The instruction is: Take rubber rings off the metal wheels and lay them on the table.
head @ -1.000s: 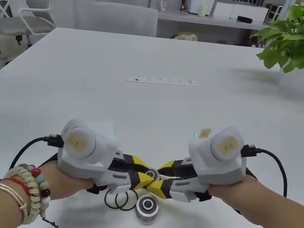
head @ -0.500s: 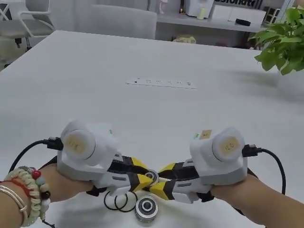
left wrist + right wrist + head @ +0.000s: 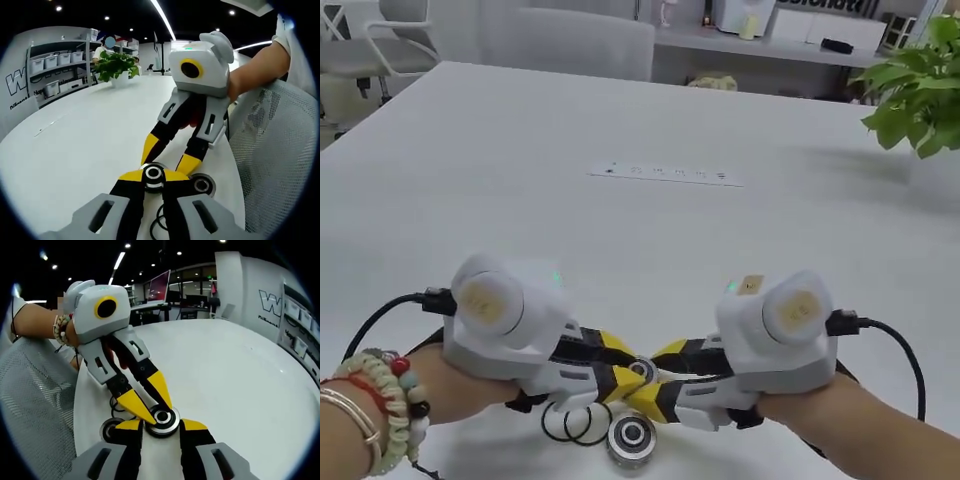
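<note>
A small metal wheel (image 3: 641,369) with a dark rubber rim hangs just above the white table (image 3: 650,240), pinched from both sides. My left gripper (image 3: 631,376) is shut on it; in the left gripper view the yellow tips flank the wheel (image 3: 152,174). My right gripper (image 3: 651,386) meets it from the other side, its tips against the wheel's rim (image 3: 164,418). A second metal wheel (image 3: 632,435) lies on the table below them. Two black rubber rings (image 3: 575,421) lie overlapping beside it.
A white power strip (image 3: 665,173) lies flat in the middle of the table. A green plant (image 3: 915,90) stands at the far right. Chairs (image 3: 570,40) line the far edge. Cables trail from both grippers toward the near edge.
</note>
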A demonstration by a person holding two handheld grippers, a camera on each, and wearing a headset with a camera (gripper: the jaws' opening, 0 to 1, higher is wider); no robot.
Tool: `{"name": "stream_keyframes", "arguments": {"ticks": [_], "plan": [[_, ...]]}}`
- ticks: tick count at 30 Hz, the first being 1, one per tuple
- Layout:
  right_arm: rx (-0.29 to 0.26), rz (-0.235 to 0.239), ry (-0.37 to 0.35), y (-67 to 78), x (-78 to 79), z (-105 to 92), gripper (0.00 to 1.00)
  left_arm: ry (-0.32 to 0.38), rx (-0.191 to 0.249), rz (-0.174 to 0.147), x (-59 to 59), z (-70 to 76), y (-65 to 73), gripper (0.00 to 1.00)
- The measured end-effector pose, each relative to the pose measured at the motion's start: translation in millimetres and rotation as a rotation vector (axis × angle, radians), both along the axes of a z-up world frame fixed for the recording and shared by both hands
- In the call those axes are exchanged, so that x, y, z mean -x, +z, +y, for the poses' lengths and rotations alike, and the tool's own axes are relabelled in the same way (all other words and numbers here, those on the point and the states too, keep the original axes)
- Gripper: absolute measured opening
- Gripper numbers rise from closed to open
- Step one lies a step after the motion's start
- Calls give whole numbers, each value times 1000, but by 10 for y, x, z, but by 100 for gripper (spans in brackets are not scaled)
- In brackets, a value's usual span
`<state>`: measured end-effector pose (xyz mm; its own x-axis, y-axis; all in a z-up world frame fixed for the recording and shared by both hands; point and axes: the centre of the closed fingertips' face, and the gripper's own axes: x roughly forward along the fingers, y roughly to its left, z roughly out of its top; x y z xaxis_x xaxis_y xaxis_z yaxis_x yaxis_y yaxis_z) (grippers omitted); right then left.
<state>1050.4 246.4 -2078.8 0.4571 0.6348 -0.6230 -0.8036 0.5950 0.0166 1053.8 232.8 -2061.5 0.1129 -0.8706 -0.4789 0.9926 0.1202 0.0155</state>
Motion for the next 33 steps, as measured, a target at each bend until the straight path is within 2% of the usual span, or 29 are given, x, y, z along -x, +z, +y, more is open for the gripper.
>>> {"name": "stream_keyframes", "arguments": {"ticks": [8,12,13,15,17,23,25,27,33], "plan": [[22,-2,18,-15,8,-41,23,-2,-12,0,-1,-10,0,8],[18,13,20,-12,16,-53,23,-5,-15,2,6,-11,-3,8],[15,16,19,-11,19,-55,23,-5,-15,2,6,-11,-3,8],[-26,53,-3,4,33,-76,23,-6,-14,3,8,-12,-4,8],[-34,58,-4,8,37,-101,22,-3,-13,4,6,-12,-4,8],[-26,72,1,-4,77,-142,16,2,-12,7,2,-9,-4,8],[6,72,15,-24,93,-185,8,11,-13,6,-14,1,-4,8],[-11,73,-7,-10,67,-205,2,14,-12,8,-18,10,-1,8],[8,64,-9,-15,67,-194,1,13,-11,10,-17,11,1,8]]}}
